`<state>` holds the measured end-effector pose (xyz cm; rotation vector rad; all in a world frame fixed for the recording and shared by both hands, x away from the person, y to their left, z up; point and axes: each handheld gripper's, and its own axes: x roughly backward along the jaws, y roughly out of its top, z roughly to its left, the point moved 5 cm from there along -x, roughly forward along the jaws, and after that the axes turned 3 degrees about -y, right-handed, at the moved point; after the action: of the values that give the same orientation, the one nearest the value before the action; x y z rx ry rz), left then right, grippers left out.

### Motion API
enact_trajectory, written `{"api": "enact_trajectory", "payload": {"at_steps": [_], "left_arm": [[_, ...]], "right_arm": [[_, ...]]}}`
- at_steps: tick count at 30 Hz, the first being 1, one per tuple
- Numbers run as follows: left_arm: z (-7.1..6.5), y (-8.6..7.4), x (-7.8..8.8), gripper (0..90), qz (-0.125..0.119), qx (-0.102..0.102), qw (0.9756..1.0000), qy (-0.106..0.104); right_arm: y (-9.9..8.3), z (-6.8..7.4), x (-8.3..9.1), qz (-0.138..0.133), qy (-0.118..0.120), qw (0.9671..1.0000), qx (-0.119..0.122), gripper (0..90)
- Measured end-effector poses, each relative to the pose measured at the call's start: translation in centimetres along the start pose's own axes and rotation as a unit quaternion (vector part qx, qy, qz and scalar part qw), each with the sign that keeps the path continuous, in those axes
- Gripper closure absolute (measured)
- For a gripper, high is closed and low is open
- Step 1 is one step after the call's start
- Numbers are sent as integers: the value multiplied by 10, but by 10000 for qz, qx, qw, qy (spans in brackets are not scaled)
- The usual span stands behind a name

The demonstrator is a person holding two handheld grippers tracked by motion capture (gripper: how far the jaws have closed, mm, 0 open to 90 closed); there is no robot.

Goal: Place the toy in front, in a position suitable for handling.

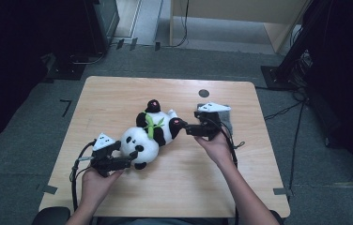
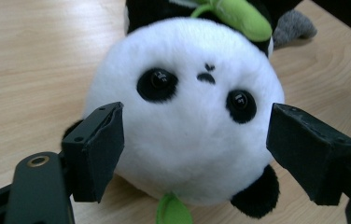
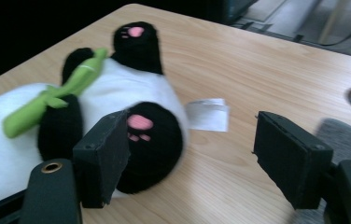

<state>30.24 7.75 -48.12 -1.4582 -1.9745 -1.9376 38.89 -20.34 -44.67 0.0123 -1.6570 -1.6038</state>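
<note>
Both the left gripper (image 2: 194, 149) and right gripper (image 3: 190, 161) gape open beside the round, fluffy plush panda (image 1: 152, 133).

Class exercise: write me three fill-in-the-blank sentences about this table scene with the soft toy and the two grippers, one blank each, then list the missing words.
1. The soft toy lying on the wooden table is a ____.
2. The plush panda carries a bamboo sprig coloured ____.
3. The left gripper has its jaws on either side of the toy's ____.
4. The pads on the soles of the toy's black feet are coloured ____.

Missing words: panda; green; head; pink
</note>
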Motion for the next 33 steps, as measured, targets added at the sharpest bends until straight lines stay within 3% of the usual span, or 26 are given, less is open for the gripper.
{"api": "enact_trajectory", "payload": {"at_steps": [6,8,10,11,13,17,21,27,30,33], "left_arm": [[4,-3,-10,182,110,-88,9998,132],[8,-3,-11,181,91,-54,9999,100],[12,-3,-11,183,88,-22,9999,66],[14,-2,-12,183,83,-27,10000,34],[17,-1,-12,188,95,-57,9999,16],[24,3,-16,193,150,-220,9996,2],[34,10,-22,205,182,-241,9994,-192],[45,21,-29,251,204,-499,9983,-221],[49,24,-30,289,174,-547,9975,-407],[55,25,-32,291,273,-429,9963,-696]], "right_arm": [[-1,19,-23,224,239,9994,140,256],[-6,21,-32,375,305,9988,120,314],[-10,24,-38,478,504,9975,93,449],[-11,24,-38,501,348,9981,132,511],[-10,25,-37,459,341,9982,170,573],[-14,29,-30,463,183,9979,420,613],[-24,31,-19,448,16,9985,324,616],[-43,38,0,433,-62,9987,249,635],[-49,44,8,456,-75,9986,257,636],[-52,50,13,496,-70,9984,280,634]]}}
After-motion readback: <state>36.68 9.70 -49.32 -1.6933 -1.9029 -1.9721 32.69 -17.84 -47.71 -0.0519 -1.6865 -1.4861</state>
